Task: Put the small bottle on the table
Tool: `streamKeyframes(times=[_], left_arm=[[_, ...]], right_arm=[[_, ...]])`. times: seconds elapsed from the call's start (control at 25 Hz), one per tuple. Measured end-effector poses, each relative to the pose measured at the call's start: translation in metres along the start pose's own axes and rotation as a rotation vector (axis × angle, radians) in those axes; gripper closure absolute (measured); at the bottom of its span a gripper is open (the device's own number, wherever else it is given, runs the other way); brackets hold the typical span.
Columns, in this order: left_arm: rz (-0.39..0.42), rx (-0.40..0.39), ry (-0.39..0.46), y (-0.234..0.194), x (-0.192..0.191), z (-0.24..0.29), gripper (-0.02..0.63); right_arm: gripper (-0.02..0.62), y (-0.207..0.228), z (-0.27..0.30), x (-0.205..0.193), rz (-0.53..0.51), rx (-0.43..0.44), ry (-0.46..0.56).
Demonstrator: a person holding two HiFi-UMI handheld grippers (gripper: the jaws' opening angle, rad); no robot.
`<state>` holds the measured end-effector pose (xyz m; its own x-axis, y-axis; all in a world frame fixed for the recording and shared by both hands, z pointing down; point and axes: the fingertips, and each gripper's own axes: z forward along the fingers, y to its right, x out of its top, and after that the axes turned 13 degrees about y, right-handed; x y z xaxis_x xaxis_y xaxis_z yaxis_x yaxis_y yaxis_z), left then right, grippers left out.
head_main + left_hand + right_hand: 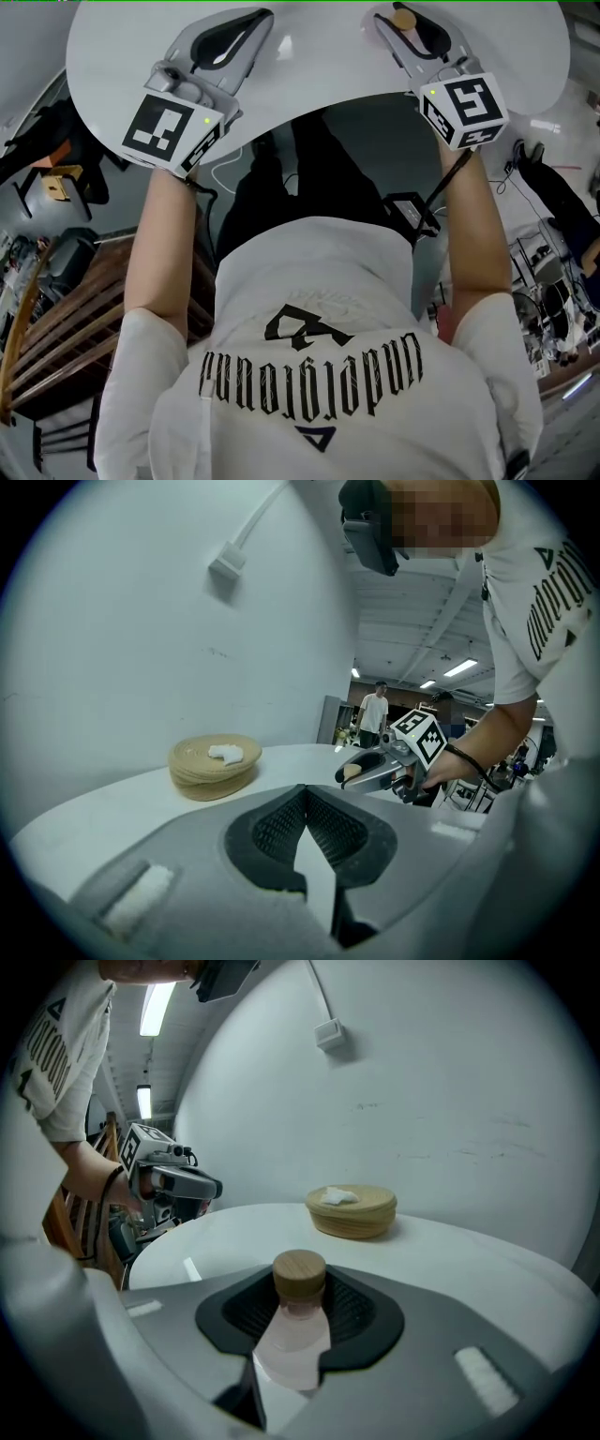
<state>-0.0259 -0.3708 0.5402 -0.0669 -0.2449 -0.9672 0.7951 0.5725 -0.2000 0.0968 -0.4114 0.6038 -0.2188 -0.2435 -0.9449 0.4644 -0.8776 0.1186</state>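
— White round table (323,61): how is the task listed?

— Unfinished. The small bottle (291,1335), wooden-capped, is clamped between the jaws of the right gripper (408,23) and held over the table's near edge. It is judged not yet set down.

— And the left gripper (305,799)?

— Its jaws are closed together, with nothing held.

— Other items?

— One round woven dish (352,1210), with a white scrap (337,1196) laid in it, well apart from both grippers.

— What is left?

— The bottle is to be lowered, stood on the top, and released.

Open lab hall: ceiling strip lights (461,668)
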Motion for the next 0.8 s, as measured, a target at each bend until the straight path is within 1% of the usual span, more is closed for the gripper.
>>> streamKeyframes(times=[0.32, 0.8], left_arm=[[-0.032, -0.003, -0.015, -0.001, -0.011, 0.004, 0.6], [-0.048, -0.02, -0.007, -0.002, -0.007, 0.009, 0.6]], right_arm=[[0.462, 0.011, 0.011, -0.011, -0.038, -0.012, -0.008], [0.459, 0.009, 0.013, -0.014, -0.12, 0.005, -0.046]])
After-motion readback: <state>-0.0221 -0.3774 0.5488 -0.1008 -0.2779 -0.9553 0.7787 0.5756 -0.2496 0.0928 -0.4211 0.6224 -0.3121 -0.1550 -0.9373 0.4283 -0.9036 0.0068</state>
